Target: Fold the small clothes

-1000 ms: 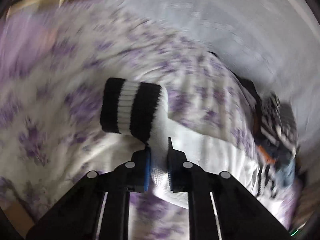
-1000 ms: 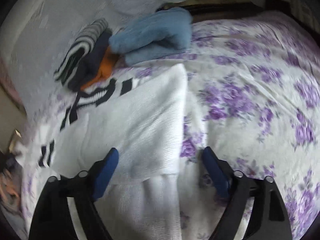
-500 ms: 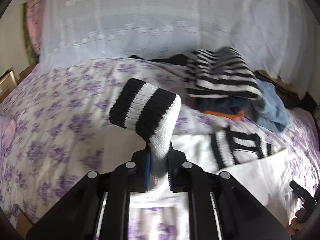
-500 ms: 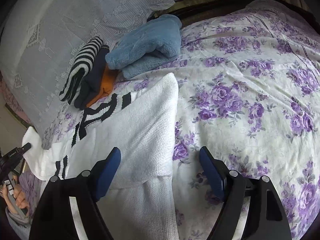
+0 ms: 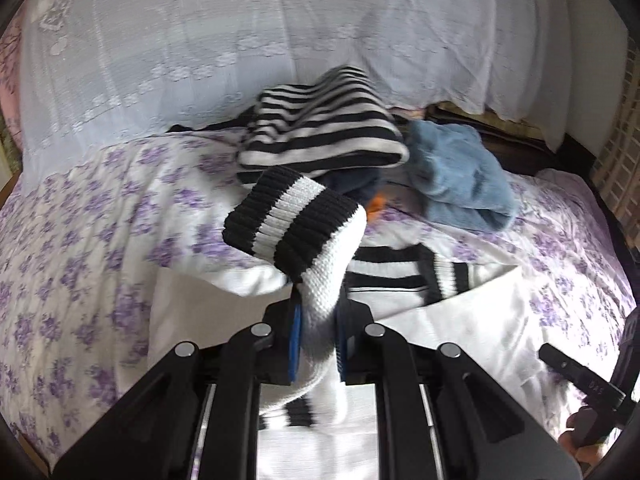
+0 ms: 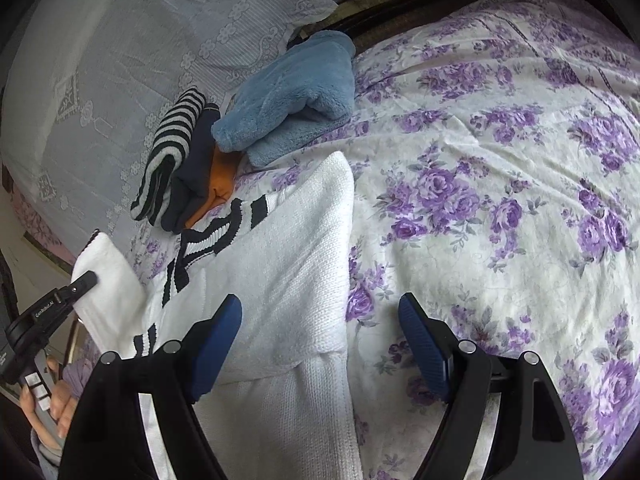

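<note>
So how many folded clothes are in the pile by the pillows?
4: a striped top, a navy piece, an orange one and a blue fleece. More may be hidden underneath.

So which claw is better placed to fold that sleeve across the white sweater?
Left. The left claw is already shut on the sleeve, cuff lifted over the white sweater. The right claw hangs open, gripping nothing.

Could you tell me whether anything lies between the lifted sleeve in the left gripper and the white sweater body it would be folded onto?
Nothing visible does. The left gripper is shut on the sleeve, held above the sweater, whose body lies bare. The right gripper hovers open over its near edge, and the clothes pile sits beyond the collar.
</note>
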Motion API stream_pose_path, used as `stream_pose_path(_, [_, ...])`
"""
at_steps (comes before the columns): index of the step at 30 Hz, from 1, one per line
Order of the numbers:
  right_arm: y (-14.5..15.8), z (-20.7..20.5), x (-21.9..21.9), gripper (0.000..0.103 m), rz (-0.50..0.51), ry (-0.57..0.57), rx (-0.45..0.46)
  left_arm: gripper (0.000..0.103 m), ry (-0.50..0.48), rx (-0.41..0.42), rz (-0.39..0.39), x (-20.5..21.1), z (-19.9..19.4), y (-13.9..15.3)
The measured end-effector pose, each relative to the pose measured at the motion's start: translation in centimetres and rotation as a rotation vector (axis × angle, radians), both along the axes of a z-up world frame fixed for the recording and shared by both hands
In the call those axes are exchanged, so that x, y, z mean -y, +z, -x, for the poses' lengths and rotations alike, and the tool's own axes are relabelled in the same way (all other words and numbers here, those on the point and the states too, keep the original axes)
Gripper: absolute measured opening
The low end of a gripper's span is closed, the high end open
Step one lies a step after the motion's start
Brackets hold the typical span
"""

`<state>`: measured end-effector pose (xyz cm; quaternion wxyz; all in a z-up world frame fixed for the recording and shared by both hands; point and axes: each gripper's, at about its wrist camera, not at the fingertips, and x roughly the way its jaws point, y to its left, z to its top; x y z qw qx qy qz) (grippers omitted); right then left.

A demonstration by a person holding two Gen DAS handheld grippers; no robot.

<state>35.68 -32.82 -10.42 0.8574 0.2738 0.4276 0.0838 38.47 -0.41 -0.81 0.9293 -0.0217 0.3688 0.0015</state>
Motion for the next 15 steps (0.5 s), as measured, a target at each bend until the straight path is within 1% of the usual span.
stream_pose_path(4, [0.1,0.1,0.7,0.081,-0.026,-0.019,-0.002,0.012,-0.046,-0.001,0.004,3.0,-0.1,0.0])
stream_pose_path(8, [0.1,0.1,1.3,0.081,-0.045,-0.039,-0.006,0.013,-0.094,-0.005,-0.008,6.5,-0.1,-0.8])
stream_pose_path(10, [0.0,0.1,1.5,0.081,-0.056,-0.042,-0.009,0.013,-0.114,-0.021,-0.014,8.1,-0.3,-1.9])
stream_pose_path(12, [0.0,0.0,1.6,0.081,-0.063,-0.044,-0.010,0.013,-0.129,-0.055,-0.018,9.3,-0.5,-3.4])
stream_pose_path(13, [0.0,0.0,1.6,0.081,-0.068,-0.044,-0.008,0.016,-0.131,-0.074,-0.023,9.7,-0.7,-4.4])
stream_pose_path(14, [0.1,0.1,1.6,0.081,-0.074,-0.044,-0.004,0.029,-0.138,-0.097,-0.032,10.1,-0.9,-5.4])
stream_pose_path(15, [0.1,0.1,1.7,0.081,-0.079,-0.045,-0.001,0.039,-0.145,-0.129,-0.054,10.6,-1.1,-6.7])
